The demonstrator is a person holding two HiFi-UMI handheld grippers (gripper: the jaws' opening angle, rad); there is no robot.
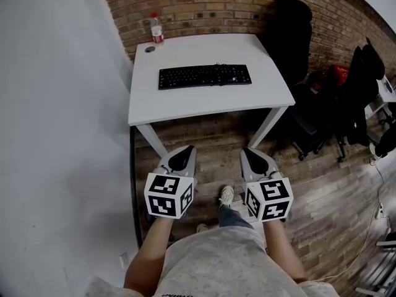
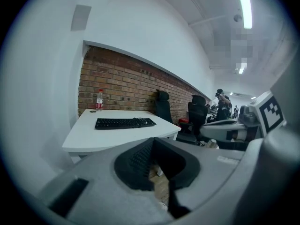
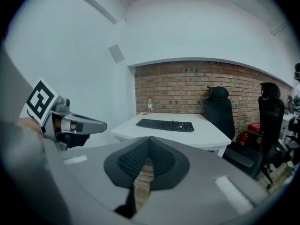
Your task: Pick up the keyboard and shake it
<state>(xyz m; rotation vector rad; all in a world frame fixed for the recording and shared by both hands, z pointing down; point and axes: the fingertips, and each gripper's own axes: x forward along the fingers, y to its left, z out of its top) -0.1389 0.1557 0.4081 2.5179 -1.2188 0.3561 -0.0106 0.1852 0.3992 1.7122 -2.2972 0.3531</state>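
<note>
A black keyboard (image 1: pixel 205 76) lies flat across the middle of a white table (image 1: pixel 185 104); it also shows in the left gripper view (image 2: pixel 123 123) and the right gripper view (image 3: pixel 165 124). My left gripper (image 1: pixel 183 157) and right gripper (image 1: pixel 252 156) hang side by side over the wood floor, well short of the table's front edge. Both are shut with nothing between their jaws. Seen from their own cameras, the left gripper (image 2: pixel 157 159) and right gripper (image 3: pixel 148 159) point toward the table from a distance.
A water bottle (image 1: pixel 156 28) and a small dark lid (image 1: pixel 149 49) stand at the table's far left corner by the brick wall. Black office chairs (image 1: pixel 297 36) crowd the right side. A white wall (image 1: pixel 62 104) runs along the left. People stand far off in the left gripper view.
</note>
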